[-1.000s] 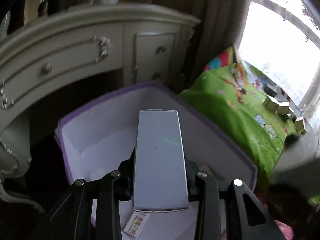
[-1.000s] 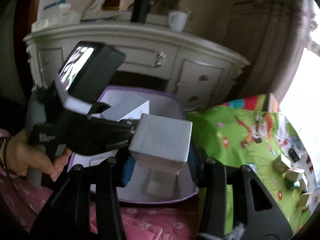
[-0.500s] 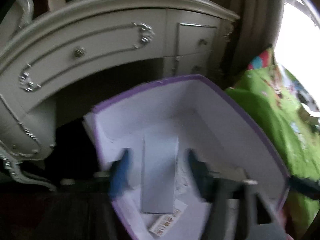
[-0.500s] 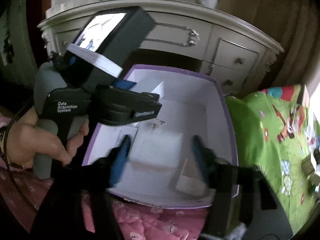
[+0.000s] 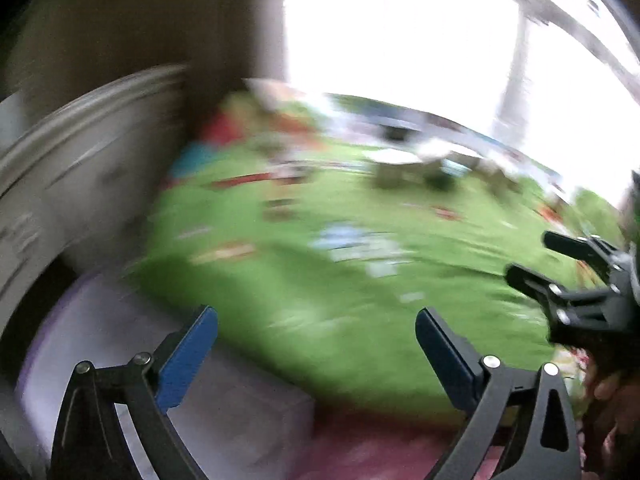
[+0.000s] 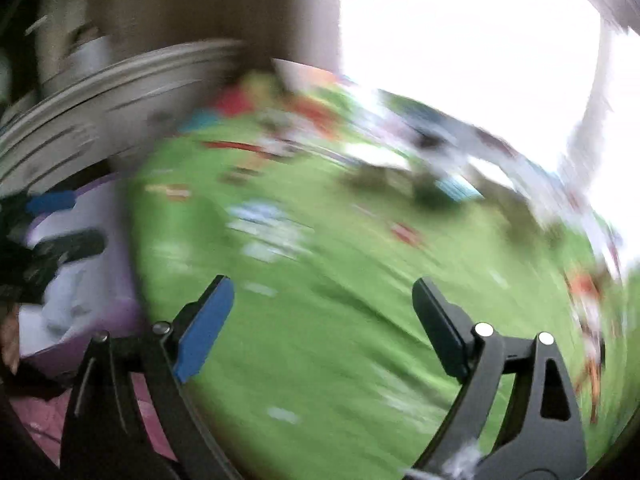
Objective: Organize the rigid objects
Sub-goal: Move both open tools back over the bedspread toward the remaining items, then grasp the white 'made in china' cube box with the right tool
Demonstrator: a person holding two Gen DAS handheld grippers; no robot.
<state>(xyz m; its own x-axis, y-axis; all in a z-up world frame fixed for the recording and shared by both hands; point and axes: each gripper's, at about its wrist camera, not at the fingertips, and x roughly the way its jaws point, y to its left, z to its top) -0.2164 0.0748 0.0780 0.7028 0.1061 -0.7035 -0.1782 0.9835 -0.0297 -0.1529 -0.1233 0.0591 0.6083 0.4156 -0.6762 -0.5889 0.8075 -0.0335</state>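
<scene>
Nearest the lenses, the left gripper [image 5: 316,332] and the right gripper [image 6: 322,304] both stand wide with nothing between their fingers, the jaws having just been opening. To the left lies the purple-rimmed box [image 6: 108,240], with pale packages dimly visible inside it. Ahead spreads the green play mat [image 5: 320,280], heavily blurred. At its far side, under the bright window [image 5: 400,28], sits a cluster of small blocks [image 5: 416,168], too smeared to count. The step in hand looks like the reach for more pieces; next, each gripper must settle over one block and close squarely.
</scene>
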